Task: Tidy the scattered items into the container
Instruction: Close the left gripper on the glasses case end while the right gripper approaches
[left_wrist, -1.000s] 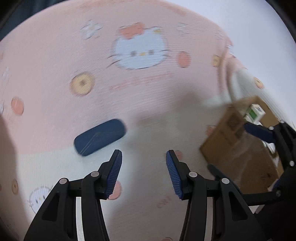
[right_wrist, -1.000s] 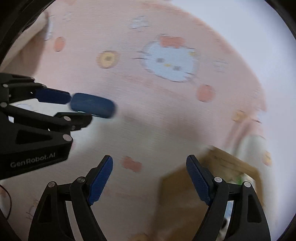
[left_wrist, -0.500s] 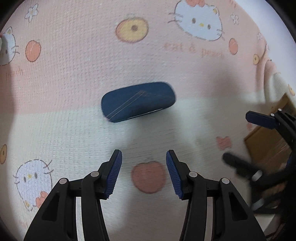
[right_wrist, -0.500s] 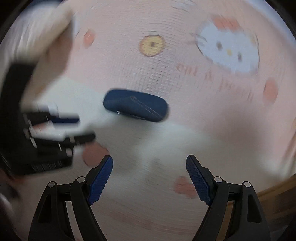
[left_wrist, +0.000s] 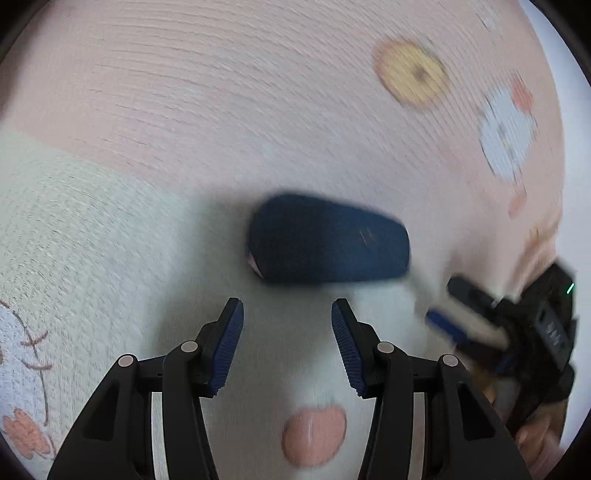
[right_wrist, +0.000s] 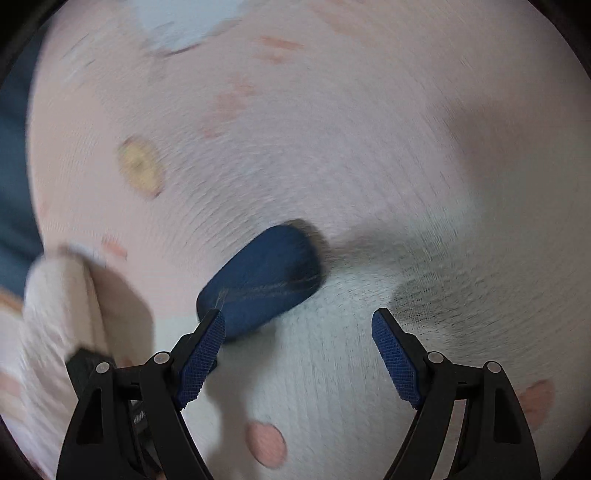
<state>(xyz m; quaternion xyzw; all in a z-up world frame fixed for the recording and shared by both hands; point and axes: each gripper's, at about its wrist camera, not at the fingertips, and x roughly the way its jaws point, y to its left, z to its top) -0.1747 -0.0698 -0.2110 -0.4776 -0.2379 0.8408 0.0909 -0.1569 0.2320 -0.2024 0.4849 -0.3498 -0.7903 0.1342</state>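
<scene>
The case, a dark blue oblong with rounded ends, lies flat on the cloth, straddling the line where the pink band meets the cream one. In the left wrist view it sits just ahead of the left gripper, lying crosswise to the fingers. In the right wrist view the same case lies at a slant, its near end just beside the inner finger of the right gripper; whether pad and case touch is lost in the blur.

Both grippers are spread wide and hold nothing. The left one is near the case but apart from it. The right gripper also shows at the right edge of the left wrist view, blurred, close to the case's far end.

The step in hand looks like the approach to pick up the case. The container is not in view in either picture.

The next move probably calls for one gripper to centre its fingers over the case's narrow width, come down and close. The case appears smooth and domed, so a grip off its middle could slip. The cloth is soft and printed with peaches, and a low finger might catch it.
</scene>
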